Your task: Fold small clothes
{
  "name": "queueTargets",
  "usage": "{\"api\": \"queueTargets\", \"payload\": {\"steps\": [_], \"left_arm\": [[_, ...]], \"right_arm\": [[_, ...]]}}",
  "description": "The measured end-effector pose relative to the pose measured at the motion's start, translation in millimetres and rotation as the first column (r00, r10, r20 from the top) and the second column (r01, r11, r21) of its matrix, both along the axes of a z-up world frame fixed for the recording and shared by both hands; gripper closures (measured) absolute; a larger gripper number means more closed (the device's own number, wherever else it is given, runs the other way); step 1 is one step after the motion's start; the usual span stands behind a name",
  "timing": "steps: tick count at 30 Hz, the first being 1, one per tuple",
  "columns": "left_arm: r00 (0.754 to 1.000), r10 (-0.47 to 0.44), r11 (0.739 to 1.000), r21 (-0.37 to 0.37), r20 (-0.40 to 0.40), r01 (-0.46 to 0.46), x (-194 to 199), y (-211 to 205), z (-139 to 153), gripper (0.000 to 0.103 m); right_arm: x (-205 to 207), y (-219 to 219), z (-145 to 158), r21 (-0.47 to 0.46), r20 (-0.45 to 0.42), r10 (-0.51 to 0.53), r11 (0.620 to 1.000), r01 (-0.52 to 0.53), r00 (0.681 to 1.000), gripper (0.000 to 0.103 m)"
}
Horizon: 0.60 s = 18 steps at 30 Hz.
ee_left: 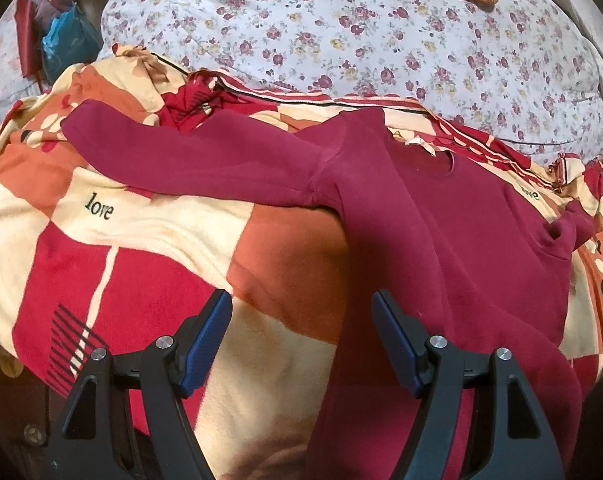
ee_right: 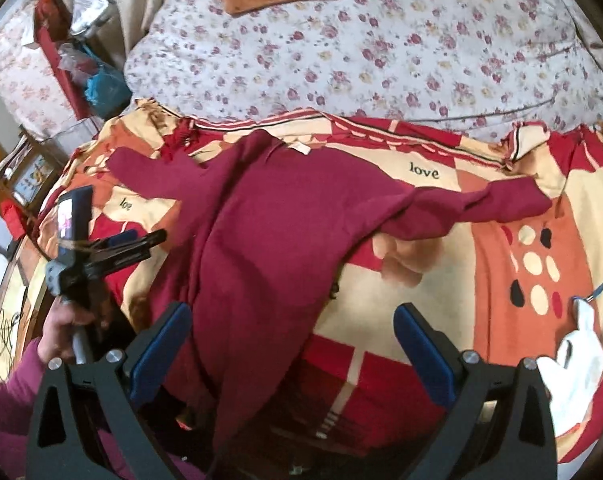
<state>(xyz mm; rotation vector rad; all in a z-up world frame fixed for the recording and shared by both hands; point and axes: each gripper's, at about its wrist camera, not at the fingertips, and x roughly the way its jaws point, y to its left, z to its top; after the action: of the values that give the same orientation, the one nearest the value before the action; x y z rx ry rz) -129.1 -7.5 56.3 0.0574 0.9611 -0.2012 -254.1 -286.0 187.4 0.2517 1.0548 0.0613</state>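
A maroon sweater (ee_left: 441,208) is being shown lying spread on the patterned blanket (ee_left: 161,240), sleeves stretched out to either side, hem draping toward the near edge. The left gripper (ee_left: 301,344) and right gripper (ee_right: 293,352) are both being held spread wide, nothing pinched. The knit is being judged soft, light and floppy; a sleeve cuff (ee_right: 529,196) or the shoulder seam is being favoured for gripping
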Motion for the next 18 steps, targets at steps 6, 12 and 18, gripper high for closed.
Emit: {"api": "queueTargets", "payload": {"steps": [6, 12, 18], "left_arm": [[1.000, 0.008, 1.000, 0.008, 0.007, -0.008, 2.7, 0.2, 2.7, 0.049], [1.000, 0.007, 1.000, 0.011, 0.019, -0.007, 3.8, -0.8, 8.2, 0.049], [0.999, 0.003, 1.000, -0.008, 0.047, -0.003, 5.2, -4.2, 18.2, 0.049]], "right_arm": [[19.0, 15.9, -1.4, -0.088, 0.070, -0.021, 0.996, 0.028, 0.997, 0.000], [30.6, 38.0, 9.5, -0.041, 0.038, 0.031, 0.999, -0.029, 0.999, 0.000], [8.2, 56.7, 59.6, 0.017, 0.083, 0.133, 0.991, -0.135, 0.988, 0.000]]}}
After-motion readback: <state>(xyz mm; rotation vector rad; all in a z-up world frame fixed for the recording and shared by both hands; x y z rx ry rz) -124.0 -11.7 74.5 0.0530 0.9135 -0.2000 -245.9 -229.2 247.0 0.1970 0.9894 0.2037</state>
